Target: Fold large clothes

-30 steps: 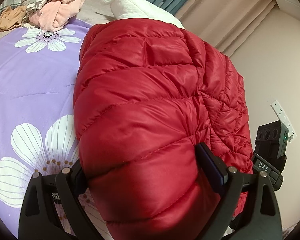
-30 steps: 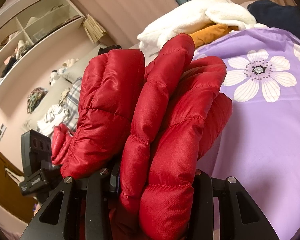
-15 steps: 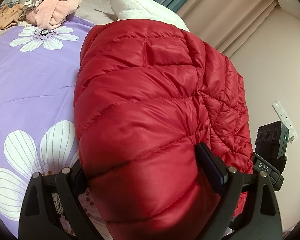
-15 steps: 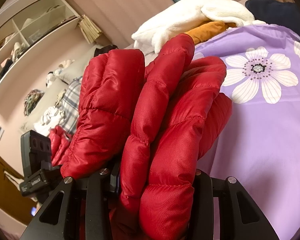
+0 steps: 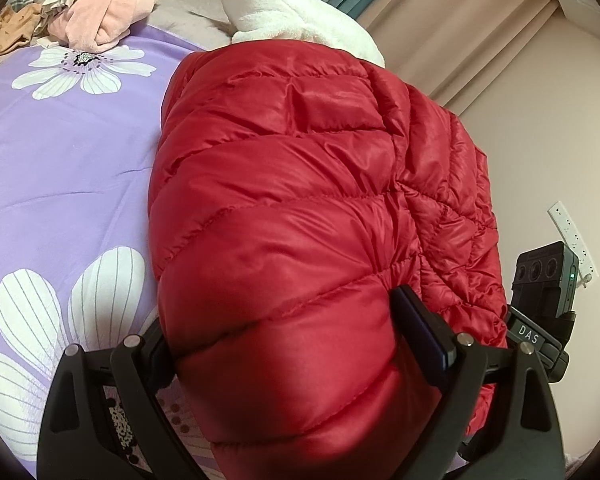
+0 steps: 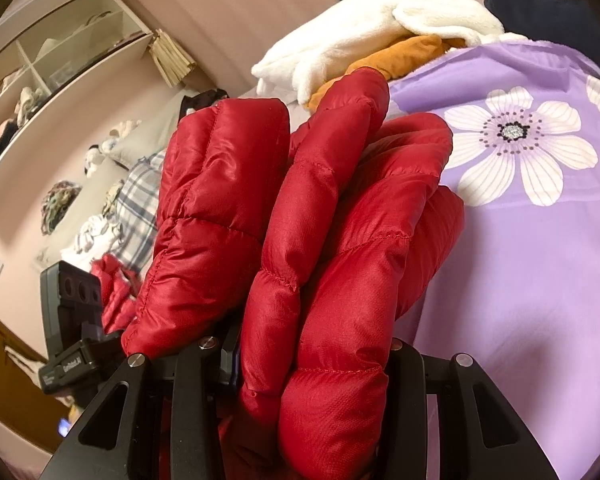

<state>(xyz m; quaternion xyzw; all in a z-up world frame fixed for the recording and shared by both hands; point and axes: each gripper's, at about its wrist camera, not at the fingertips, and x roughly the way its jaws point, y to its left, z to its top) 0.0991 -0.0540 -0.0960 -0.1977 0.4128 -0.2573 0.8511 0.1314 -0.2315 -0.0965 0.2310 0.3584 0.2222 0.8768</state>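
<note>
A red quilted puffer jacket (image 5: 300, 208) fills the left wrist view, bunched over a purple flowered bedsheet (image 5: 60, 152). My left gripper (image 5: 284, 344) is shut on a thick puffy fold of it, the fabric bulging between both black fingers (image 5: 424, 328). In the right wrist view the same red jacket (image 6: 320, 240) stands up in several gathered folds, and my right gripper (image 6: 308, 352) is shut on them, its fingertips buried in the fabric. The right gripper's body (image 5: 544, 292) shows at the right edge of the left view, the left one's body (image 6: 72, 296) at the left of the right view.
A white fleece (image 5: 292, 16) and pink clothes (image 5: 108, 12) lie at the far end of the bed. An orange garment (image 6: 396, 56) and a dark one (image 6: 548, 12) lie near the fleece. Shelves (image 6: 60, 52) and a wall stand to the left, a power strip (image 5: 572, 236) to the right.
Both grippers keep their hold on the jacket. The background has shifted slightly in both views; the jacket sits the same between the fingers.
</note>
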